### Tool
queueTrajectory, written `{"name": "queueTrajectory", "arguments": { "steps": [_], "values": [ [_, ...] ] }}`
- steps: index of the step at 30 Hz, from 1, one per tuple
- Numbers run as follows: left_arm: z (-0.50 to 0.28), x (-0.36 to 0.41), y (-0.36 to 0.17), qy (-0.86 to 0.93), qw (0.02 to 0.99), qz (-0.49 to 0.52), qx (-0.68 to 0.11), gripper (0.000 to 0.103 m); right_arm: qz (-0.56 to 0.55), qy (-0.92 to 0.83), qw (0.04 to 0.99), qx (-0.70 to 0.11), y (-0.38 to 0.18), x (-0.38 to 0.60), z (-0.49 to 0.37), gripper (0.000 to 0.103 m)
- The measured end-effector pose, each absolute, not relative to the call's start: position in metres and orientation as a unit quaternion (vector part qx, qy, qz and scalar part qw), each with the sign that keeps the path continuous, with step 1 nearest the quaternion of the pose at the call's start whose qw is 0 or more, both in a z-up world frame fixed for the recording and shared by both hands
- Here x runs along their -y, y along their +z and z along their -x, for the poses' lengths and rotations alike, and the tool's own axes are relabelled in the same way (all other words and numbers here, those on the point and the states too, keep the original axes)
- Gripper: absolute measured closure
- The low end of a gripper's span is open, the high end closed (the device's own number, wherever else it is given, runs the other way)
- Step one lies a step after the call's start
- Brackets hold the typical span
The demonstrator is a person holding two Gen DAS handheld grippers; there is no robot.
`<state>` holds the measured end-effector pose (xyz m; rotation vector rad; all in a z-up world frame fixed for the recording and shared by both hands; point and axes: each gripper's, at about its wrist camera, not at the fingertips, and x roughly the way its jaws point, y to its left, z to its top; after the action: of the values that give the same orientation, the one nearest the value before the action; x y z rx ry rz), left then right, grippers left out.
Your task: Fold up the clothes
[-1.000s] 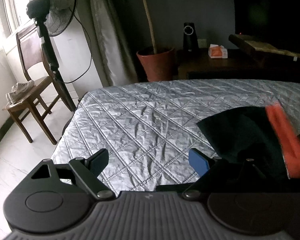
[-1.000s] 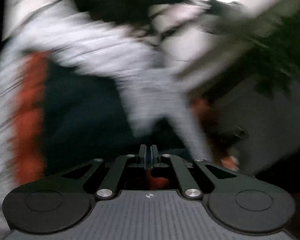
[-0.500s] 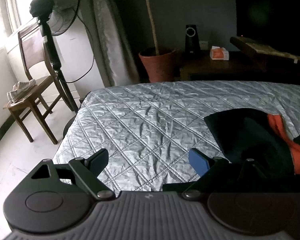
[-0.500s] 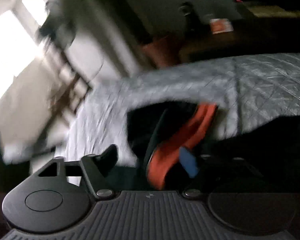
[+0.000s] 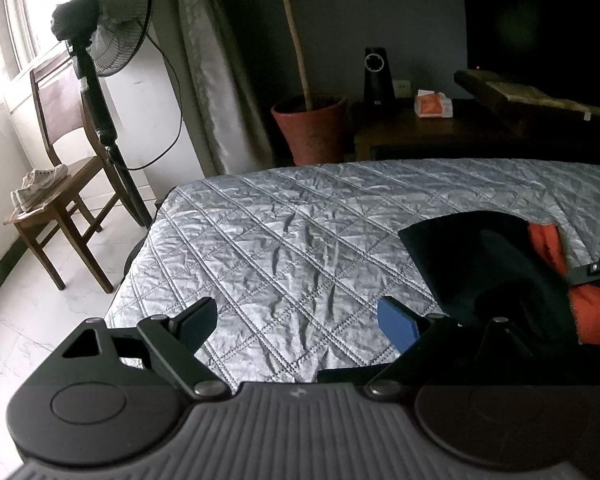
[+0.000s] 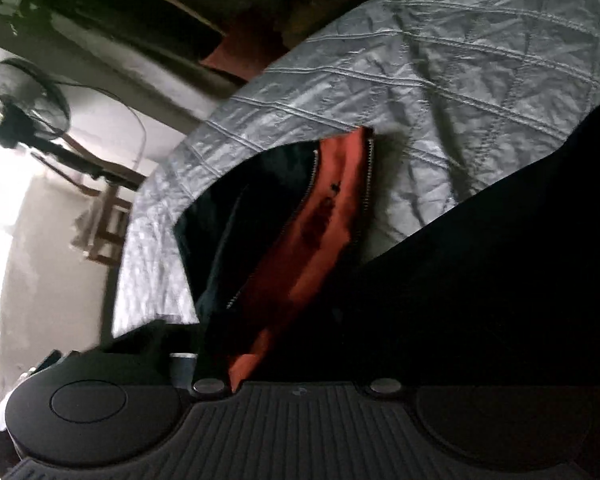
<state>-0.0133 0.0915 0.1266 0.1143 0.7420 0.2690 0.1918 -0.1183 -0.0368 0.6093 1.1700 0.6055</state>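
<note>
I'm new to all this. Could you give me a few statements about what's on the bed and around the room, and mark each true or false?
1. The dark jacket with orange lining lies on the grey quilt. True.
2. The left hand-held gripper is clamped on the jacket. False: its jaws stand open over bare quilt.
3. A pair of white shoes sits on the wooden chair. True.
4. The fan stands on the bed. False: it stands on the floor beside the chair.

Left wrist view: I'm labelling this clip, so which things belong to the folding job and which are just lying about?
Job: black jacket with orange lining, grey quilted bedspread.
Lying about: black standing fan, wooden chair, white sneakers, terracotta plant pot.
</note>
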Motion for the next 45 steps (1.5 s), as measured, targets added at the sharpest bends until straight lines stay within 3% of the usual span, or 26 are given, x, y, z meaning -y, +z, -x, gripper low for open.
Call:
{"name": "queueTrajectory", "arguments": {
  "steps": [5, 10, 15, 18, 20, 24, 26, 32, 36, 40, 45],
  "values": [
    [0.014, -0.092, 0.127, 0.133, 0.922, -0.055, -0.361, 0.018, -0.293, 0.301, 0.756, -0.502, -0.030, 0.113, -0.194, 0.091],
    [0.015, -0.099, 0.129, 0.142, 0.922, -0.045, -0.357, 0.018, -0.240, 0.390, 0.769, -0.446, 0.020, 0.087, -0.162, 0.095],
    [0.015, -0.102, 0.129, 0.143, 0.922, -0.040, -0.357, 0.018, -0.071, 0.419, 0.797, -0.429, 0.036, 0.043, -0.109, 0.095],
    [0.015, -0.103, 0.129, 0.142, 0.923, -0.040, -0.356, 0.018, 0.023, 0.402, 0.813, -0.420, 0.029, 0.018, -0.089, 0.084],
    [0.015, -0.104, 0.130, 0.141, 0.923, -0.038, -0.355, 0.018, 0.044, 0.385, 0.825, -0.412, 0.024, 0.008, -0.088, 0.068],
    [0.016, -0.108, 0.130, 0.142, 0.923, -0.034, -0.356, 0.018, 0.005, 0.371, 0.846, -0.383, 0.032, 0.021, -0.097, 0.051],
    [0.016, -0.109, 0.130, 0.141, 0.923, -0.031, -0.355, 0.018, -0.022, 0.342, 0.853, -0.394, 0.034, 0.041, -0.109, 0.029],
    [0.015, -0.106, 0.129, 0.135, 0.924, -0.035, -0.357, 0.018, -0.147, 0.274, 0.803, -0.508, -0.006, 0.090, -0.180, 0.033],
    [0.014, -0.103, 0.128, 0.130, 0.924, -0.039, -0.358, 0.018, -0.240, 0.269, 0.767, -0.531, -0.033, 0.097, -0.215, 0.035],
    [0.013, -0.100, 0.127, 0.126, 0.924, -0.047, -0.359, 0.018, -0.336, 0.261, 0.716, -0.554, -0.059, 0.099, -0.234, 0.029],
    [0.013, -0.099, 0.127, 0.127, 0.924, -0.046, -0.359, 0.018, -0.371, 0.294, 0.670, -0.571, -0.065, 0.097, -0.220, 0.033]
  ]
}}
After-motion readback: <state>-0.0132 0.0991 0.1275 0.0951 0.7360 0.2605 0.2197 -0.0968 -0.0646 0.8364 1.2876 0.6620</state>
